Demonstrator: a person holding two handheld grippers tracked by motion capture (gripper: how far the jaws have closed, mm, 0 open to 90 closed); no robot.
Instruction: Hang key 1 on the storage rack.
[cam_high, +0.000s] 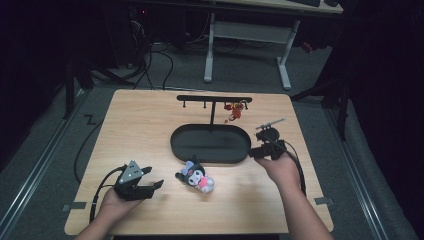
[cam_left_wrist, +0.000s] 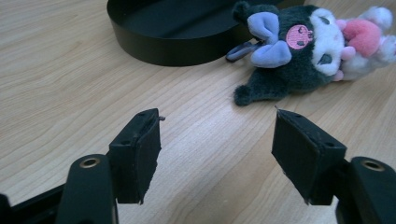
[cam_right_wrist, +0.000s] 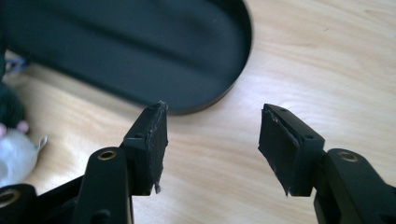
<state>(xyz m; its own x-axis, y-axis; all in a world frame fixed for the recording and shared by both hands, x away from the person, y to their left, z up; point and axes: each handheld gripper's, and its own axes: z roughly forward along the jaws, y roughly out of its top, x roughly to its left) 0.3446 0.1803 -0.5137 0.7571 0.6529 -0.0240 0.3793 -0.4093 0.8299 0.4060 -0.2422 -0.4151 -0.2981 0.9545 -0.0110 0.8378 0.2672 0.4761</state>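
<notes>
The plush lies on its side on the counter, just in front of the black tray and between the two hands. The left tongs are held low beside it, jaws apart and empty, aimed at it. The right tongs hover by the tray's right end, jaws likewise apart and empty. The plush is judged light, soft and easily squashed, unlikely to slip or break; a hold across the dark head or body should be firm, while the small key ring at its top, lying against the tray wall, would be a finer, harder target. Behind the tray stands a black hanger rack with a small red charm on a peg at its right end. The way from the left tongs to the plush is open counter; the tray wall just behind could catch a jaw if the reach runs deep.
</notes>
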